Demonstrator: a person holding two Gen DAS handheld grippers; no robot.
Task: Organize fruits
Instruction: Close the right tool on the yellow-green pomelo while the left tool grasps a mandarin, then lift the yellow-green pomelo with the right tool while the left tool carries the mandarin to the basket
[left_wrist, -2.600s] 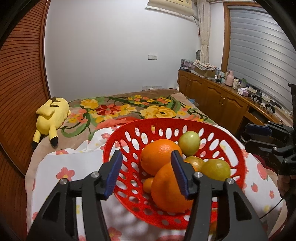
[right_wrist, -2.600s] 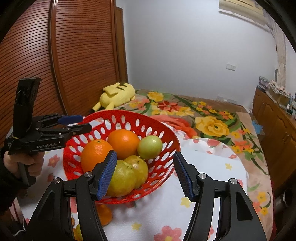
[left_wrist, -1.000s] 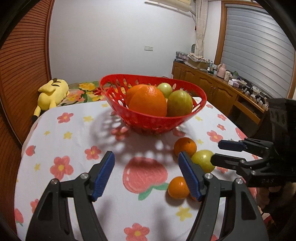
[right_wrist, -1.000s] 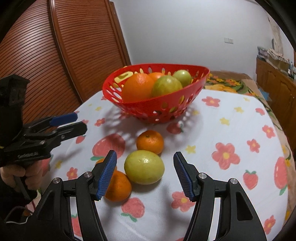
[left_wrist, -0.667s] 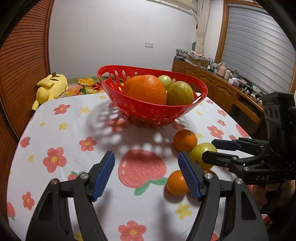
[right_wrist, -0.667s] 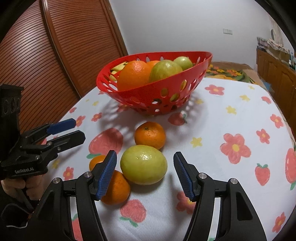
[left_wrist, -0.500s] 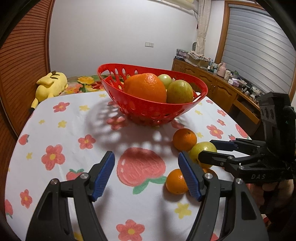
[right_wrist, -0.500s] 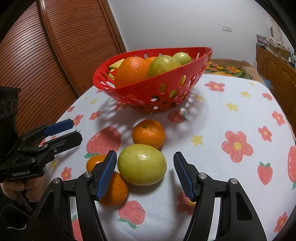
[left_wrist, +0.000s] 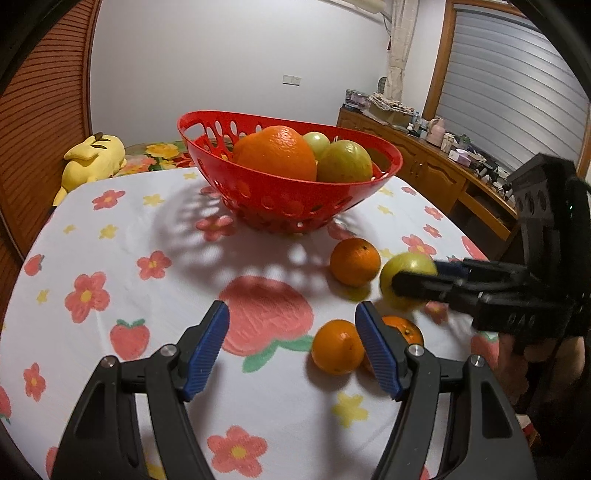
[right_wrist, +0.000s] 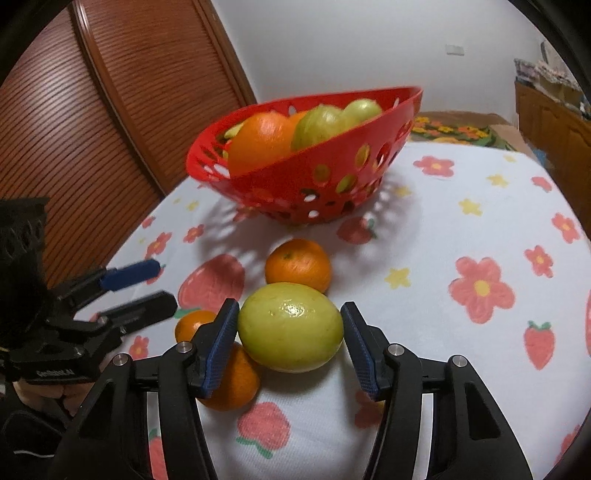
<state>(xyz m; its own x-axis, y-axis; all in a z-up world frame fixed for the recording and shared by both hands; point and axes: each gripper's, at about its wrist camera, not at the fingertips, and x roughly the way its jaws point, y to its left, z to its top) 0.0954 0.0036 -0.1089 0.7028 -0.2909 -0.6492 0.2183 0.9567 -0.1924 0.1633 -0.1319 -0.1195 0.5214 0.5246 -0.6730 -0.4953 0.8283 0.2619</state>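
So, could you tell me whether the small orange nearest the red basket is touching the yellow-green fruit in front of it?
Cannot tell. In the right wrist view the orange overlaps the yellow-green fruit; the left wrist view shows only a blurred sliver between them.

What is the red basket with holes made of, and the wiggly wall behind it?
The red basket looks like moulded plastic: one even, slightly shiny red shell with smooth punched oval holes. The wall looks like brown wood, probably varnished, with thin ridged slats that catch the light; it may be a sliding door.

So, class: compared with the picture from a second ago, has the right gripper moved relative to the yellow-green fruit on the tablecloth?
Yes. The right gripper has advanced, so the yellow-green fruit now sits between its closing fingers, which have narrowed around it.
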